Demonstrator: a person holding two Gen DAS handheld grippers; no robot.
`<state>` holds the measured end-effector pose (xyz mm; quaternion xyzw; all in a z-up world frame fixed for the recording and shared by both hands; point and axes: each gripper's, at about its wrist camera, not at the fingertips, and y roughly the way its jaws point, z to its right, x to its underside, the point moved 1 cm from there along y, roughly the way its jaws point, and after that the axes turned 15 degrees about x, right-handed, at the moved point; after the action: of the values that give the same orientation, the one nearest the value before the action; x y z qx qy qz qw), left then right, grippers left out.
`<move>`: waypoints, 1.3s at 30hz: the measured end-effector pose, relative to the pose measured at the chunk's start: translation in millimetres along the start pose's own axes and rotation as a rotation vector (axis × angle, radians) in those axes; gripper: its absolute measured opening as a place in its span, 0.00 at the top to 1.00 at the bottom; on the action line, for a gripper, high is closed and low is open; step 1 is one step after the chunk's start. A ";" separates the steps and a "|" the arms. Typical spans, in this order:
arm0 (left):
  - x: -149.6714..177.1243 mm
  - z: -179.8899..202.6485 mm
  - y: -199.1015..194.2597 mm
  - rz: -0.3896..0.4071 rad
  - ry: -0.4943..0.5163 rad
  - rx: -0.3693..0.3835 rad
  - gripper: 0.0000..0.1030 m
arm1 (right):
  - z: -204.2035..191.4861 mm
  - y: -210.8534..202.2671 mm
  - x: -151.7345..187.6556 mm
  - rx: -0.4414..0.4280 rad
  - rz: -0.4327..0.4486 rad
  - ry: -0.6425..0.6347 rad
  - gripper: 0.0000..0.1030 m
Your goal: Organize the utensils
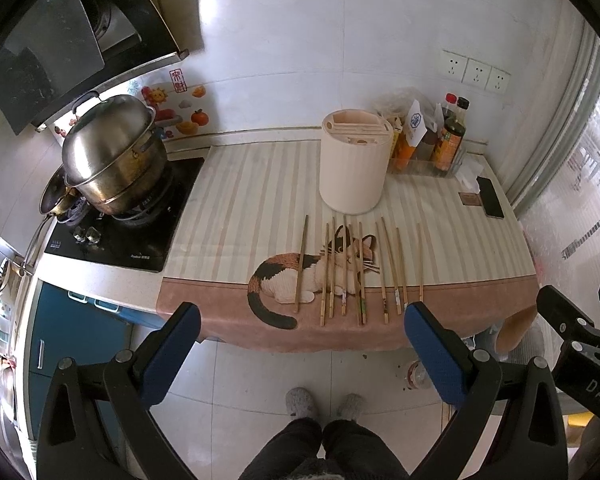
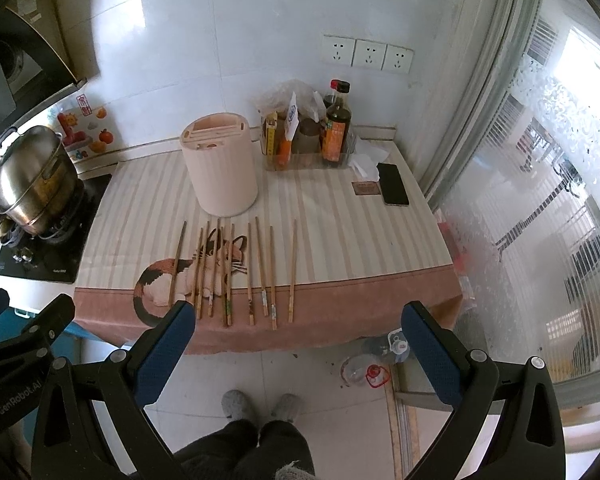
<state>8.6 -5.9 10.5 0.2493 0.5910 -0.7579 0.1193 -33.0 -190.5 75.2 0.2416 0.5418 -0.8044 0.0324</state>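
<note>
Several wooden chopsticks point(image 1: 358, 270) lie side by side on a striped cat-print cloth point(image 1: 236, 200), pointing away from me; they also show in the right wrist view point(image 2: 236, 270). A cream cylindrical utensil holder point(image 1: 354, 162) stands upright behind them, also in the right wrist view point(image 2: 220, 168). My left gripper point(image 1: 300, 344) is open and empty, held back from the counter's front edge above the floor. My right gripper point(image 2: 298, 340) is open and empty at a like distance; it shows at the right edge of the left view point(image 1: 580, 320).
A steel pot point(image 1: 112, 156) sits on a black stove point(image 1: 112, 236) to the left. Sauce bottles point(image 2: 334, 128) in a clear tray, a tissue and a black phone point(image 2: 394, 184) are at the back right. Frosted window at right. Bottles lie on the floor point(image 2: 376, 360). My feet point(image 1: 324, 402) are below.
</note>
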 end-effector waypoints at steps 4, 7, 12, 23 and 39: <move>-1.2 -2.4 -0.8 0.004 -0.002 0.001 0.00 | -1.8 -2.1 -0.8 0.000 0.003 -0.001 0.00; -0.4 -3.9 -1.8 0.006 -0.002 0.001 0.00 | -1.7 -2.3 -1.4 0.000 0.002 -0.001 0.00; -0.1 -4.5 -4.2 0.013 -0.002 0.004 0.00 | -1.2 -7.2 0.8 0.000 0.009 0.006 0.00; 0.3 -2.8 -9.0 0.017 -0.002 0.007 0.00 | 0.4 -12.7 2.7 0.000 0.019 0.012 0.00; -2.1 -0.9 -10.9 0.023 -0.003 0.008 0.00 | -0.6 -17.3 3.3 0.000 0.025 0.013 0.00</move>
<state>5.4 -2.3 20.5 0.2553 0.5848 -0.7592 0.1279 -41.0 -182.1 88.4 0.2537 0.5391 -0.8022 0.0391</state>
